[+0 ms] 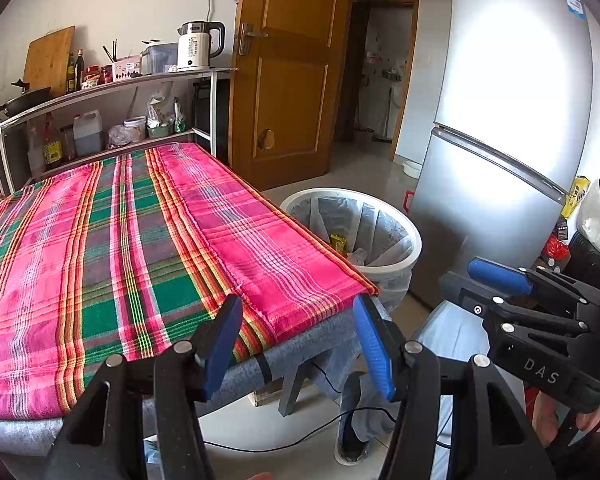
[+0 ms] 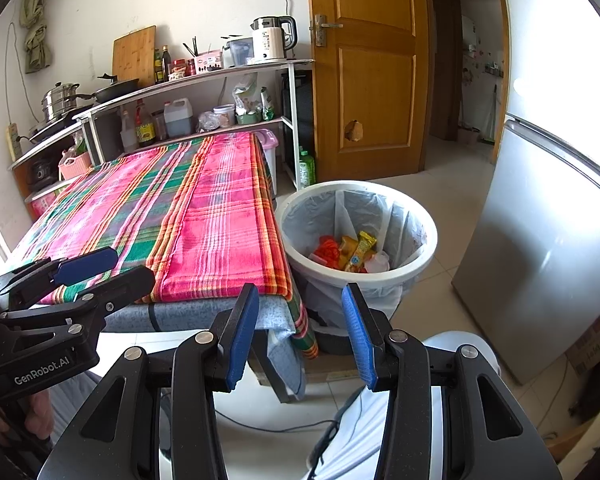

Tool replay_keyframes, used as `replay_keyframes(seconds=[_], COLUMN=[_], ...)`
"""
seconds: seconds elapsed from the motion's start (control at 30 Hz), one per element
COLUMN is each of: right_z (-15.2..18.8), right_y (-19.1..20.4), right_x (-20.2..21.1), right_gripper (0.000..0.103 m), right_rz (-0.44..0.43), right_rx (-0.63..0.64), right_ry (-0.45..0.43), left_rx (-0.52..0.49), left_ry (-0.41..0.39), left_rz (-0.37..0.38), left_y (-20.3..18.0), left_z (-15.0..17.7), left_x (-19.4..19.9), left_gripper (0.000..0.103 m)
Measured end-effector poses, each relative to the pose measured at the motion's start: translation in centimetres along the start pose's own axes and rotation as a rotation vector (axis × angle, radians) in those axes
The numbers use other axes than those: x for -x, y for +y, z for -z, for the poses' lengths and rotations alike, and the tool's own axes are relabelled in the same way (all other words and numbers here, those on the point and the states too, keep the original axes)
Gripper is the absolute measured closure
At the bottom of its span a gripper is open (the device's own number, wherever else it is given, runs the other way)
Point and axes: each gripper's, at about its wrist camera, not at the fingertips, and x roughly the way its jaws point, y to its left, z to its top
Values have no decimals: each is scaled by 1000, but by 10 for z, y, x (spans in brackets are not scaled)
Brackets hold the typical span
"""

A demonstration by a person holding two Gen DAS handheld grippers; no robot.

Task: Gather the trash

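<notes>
Both claws hang off the near edge of the desk (image 2: 204, 216), empty — the left claw (image 1: 296, 340) has its blue pads spread wide, and the right claw (image 2: 300, 332) gapes just as wide. Ahead of the right claw and a little to its right stands the white bin (image 2: 420, 220), lined with a clear bag. Trash (image 2: 348, 254) lies inside it — orange, yellow and white wrappers. The fridge (image 2: 540, 240) rises right of the bin.
</notes>
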Motion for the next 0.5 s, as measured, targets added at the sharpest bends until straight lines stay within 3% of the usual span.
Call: replay_keyframes(seconds=[0.5], right_z=[0], right_y=[0], right_x=[0], right_gripper=[59], right_rz=[1], right_rx=[4], right_ry=[-4], left_rx=[2], left_ry=[5], left_rz=[2], left_y=[-1], left_z=[1], left_x=[-2], left_gripper=[44])
